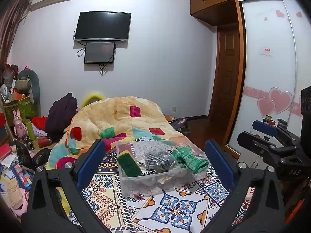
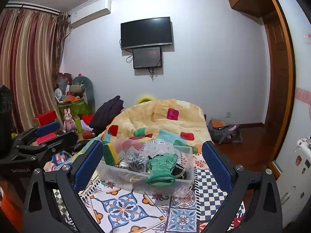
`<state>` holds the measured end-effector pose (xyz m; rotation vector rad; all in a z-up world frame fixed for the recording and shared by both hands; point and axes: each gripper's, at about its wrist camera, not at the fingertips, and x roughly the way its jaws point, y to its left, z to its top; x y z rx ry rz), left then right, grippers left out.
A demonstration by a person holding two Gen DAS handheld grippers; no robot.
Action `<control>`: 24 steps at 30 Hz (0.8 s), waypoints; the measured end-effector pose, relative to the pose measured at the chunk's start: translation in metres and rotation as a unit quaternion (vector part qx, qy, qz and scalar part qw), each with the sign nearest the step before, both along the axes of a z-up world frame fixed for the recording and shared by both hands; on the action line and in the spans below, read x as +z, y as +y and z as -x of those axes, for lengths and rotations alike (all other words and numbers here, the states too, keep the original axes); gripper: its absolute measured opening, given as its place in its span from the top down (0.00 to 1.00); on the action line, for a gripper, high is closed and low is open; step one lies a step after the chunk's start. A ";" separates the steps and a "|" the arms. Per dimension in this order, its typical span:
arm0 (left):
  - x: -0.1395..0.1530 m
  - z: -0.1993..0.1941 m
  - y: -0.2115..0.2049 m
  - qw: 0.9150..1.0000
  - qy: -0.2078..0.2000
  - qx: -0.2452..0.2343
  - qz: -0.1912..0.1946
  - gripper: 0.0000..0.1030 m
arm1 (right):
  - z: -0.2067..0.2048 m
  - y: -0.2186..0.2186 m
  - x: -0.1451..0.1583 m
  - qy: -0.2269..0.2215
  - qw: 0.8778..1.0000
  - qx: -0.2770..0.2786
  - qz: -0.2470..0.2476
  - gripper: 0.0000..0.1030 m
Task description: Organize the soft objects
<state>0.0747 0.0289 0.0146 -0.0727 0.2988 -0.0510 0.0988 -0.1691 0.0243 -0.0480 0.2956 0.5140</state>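
A clear plastic bin (image 1: 136,184) (image 2: 186,182) stands on the patterned bed sheet. In it lie a green knitted piece (image 1: 191,159) (image 2: 162,168), a green-and-yellow sponge (image 1: 129,164) (image 2: 110,154), and a bag of steel wool (image 1: 158,157) (image 2: 137,160). My left gripper (image 1: 157,165) is open and empty, held just before the bin. My right gripper (image 2: 153,165) is open and empty, also facing the bin. Each gripper shows at the edge of the other's view, the right one (image 1: 272,136) and the left one (image 2: 42,136).
A rumpled patchwork quilt (image 1: 120,120) (image 2: 161,118) is heaped behind the bin. Clutter and toys (image 1: 21,128) fill the floor at left. A bag (image 2: 223,132) lies on the wood floor at right. A wardrobe (image 1: 272,68) stands at right.
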 end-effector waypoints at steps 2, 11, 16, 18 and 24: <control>0.000 -0.001 0.000 1.000 0.001 -0.002 0.001 0.00 | 0.000 0.001 0.001 0.000 1.000 0.000 -0.001 0.02; -0.002 -0.001 0.000 1.000 0.004 -0.006 0.006 0.00 | 0.003 0.001 0.001 -0.004 1.000 0.001 -0.003 0.02; -0.003 0.000 -0.001 1.000 0.003 -0.006 0.006 0.00 | 0.002 0.001 0.001 -0.002 1.000 0.001 -0.004 0.02; -0.004 0.000 -0.001 1.000 0.003 -0.005 0.006 0.00 | 0.002 0.000 0.001 -0.003 1.000 0.001 -0.004 0.02; -0.004 0.001 -0.002 1.000 0.001 -0.006 0.003 0.00 | 0.003 0.000 0.001 -0.002 1.000 0.001 -0.004 0.02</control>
